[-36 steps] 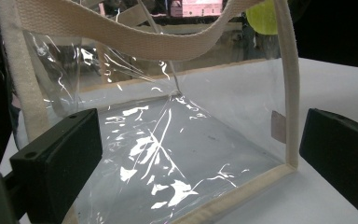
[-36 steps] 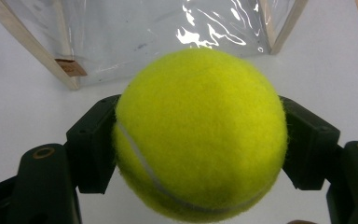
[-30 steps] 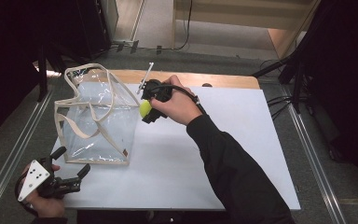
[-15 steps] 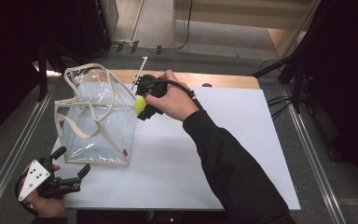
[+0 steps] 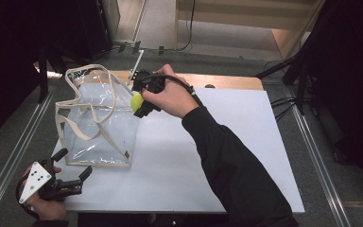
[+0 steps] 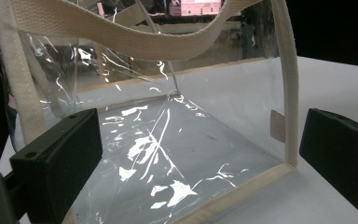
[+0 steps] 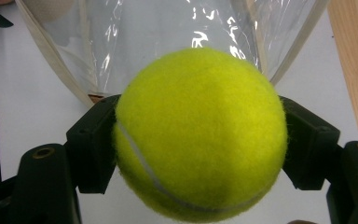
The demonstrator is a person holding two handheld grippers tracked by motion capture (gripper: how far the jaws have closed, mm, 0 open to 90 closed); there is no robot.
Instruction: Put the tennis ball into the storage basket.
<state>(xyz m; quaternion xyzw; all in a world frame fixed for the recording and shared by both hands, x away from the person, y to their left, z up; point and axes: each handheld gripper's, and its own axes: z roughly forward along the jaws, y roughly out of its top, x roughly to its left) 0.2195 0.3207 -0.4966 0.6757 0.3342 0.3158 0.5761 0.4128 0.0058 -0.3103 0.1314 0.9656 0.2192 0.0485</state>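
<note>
Your right gripper (image 5: 135, 105) clamps the fuzzy yellow-green tennis ball (image 7: 199, 133) between both black pads, at the right-hand upper edge of the clear plastic tote bag with cream webbing handles (image 5: 97, 120). The ball is round, so it has no long axis — its white seam curves low across the near face. In the high view your hand hides most of the ball. The bag stands upright with its mouth upward on the white table (image 5: 227, 156), far-left part. Your left gripper (image 5: 68, 172) sits at the near-left corner, jaws spread wide and empty, aimed at the bag's base — its handles are cut off in the left gripper view.
</note>
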